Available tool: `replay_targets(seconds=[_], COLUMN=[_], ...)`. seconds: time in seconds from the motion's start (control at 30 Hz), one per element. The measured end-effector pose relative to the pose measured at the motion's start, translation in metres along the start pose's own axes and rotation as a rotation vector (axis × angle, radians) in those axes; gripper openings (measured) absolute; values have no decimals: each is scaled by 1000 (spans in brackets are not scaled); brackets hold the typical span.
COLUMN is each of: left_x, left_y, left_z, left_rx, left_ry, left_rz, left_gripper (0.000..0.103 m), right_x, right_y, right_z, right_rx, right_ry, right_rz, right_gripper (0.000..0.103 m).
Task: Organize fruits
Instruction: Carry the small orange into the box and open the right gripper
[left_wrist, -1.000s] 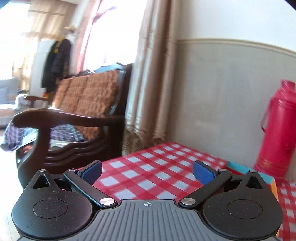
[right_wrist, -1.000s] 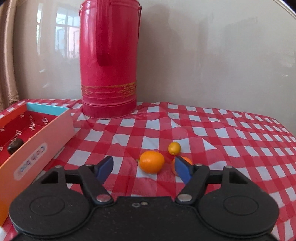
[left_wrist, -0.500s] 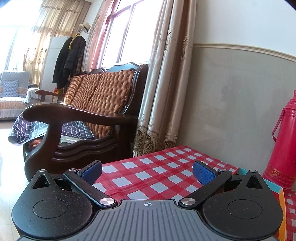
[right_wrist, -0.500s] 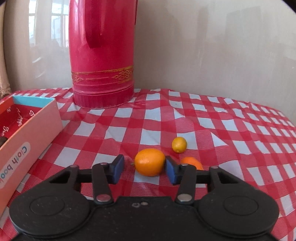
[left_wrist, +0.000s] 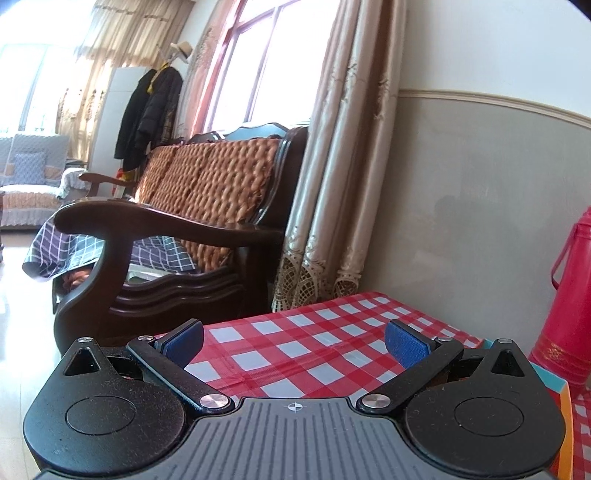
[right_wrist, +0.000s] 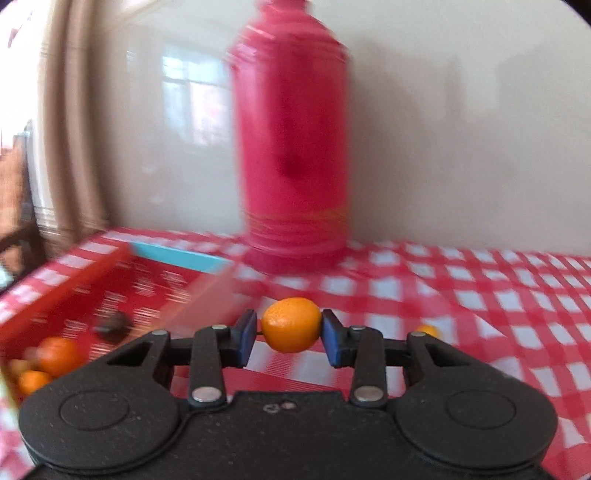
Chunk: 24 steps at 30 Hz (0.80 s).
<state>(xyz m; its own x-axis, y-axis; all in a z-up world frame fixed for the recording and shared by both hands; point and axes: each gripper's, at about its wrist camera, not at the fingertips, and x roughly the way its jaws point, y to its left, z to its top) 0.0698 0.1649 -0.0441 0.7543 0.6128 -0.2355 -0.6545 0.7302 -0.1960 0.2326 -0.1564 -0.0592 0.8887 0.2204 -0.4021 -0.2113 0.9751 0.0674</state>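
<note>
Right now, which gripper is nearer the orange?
Right. The right gripper is shut on the orange, pads touching both its sides. The left gripper hangs open over the checked cloth beside the box, with no fruit in its view.

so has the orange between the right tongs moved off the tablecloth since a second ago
Yes. The orange is now clamped in the right tongs and lifted, carried left toward the box, with the red thermos now behind it.
</note>
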Motion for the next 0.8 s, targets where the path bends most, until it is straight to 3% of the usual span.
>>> replay_targets(seconds=[0.23, 0.57, 0.67, 0.73, 0.8], left_x=[-1, 5, 5, 6, 5], left_y=[17, 38, 40, 39, 38], left_z=[1, 4, 3, 3, 2], left_rx=[-46, -100, -105, -104, -99], left_ry=[-5, 9, 10, 12, 11], left_rz=[41, 74, 73, 69, 64], left_gripper=[103, 103, 103, 103, 103], right_x=[-15, -20, -21, -24, -30], right_y=[66, 118, 119, 120, 119], right_z=[1, -12, -14, -12, -10], right_rx=[-128, -222, -230, -232, -228], right_ry=[-22, 48, 46, 26, -7], right_rz=[207, 300, 291, 270, 244], right_gripper=[29, 30, 41, 65, 70])
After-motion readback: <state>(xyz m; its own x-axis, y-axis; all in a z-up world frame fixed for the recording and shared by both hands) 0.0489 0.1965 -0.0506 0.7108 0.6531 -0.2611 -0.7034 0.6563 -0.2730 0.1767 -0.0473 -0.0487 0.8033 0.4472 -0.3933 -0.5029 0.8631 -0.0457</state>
